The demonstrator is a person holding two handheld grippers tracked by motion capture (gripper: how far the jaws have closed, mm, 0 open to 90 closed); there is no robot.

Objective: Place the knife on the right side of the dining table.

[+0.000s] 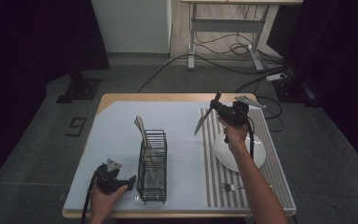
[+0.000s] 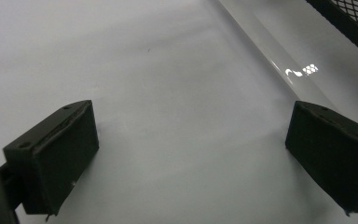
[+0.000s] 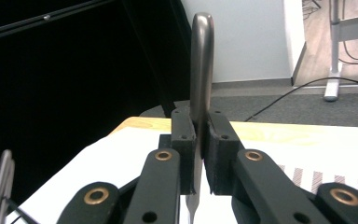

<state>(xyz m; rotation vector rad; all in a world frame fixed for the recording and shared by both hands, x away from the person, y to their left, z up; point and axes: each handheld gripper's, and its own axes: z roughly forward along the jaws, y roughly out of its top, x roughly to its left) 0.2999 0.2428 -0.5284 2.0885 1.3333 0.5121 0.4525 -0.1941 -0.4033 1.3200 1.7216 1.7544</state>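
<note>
The right gripper (image 1: pixel 220 108) clamps the knife (image 1: pixel 202 120) mid-table — keep it blade-down over the rack (image 1: pixel 152 164). The left gripper (image 1: pixel 129 181) rests wide apart at the near edge.

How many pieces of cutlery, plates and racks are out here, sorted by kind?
Knife, held in the right claw: 1
Fork: 1
Utensils standing in the rack, kind unclear: 2
Plate: 1
Wire rack: 1
Total: 6
</note>
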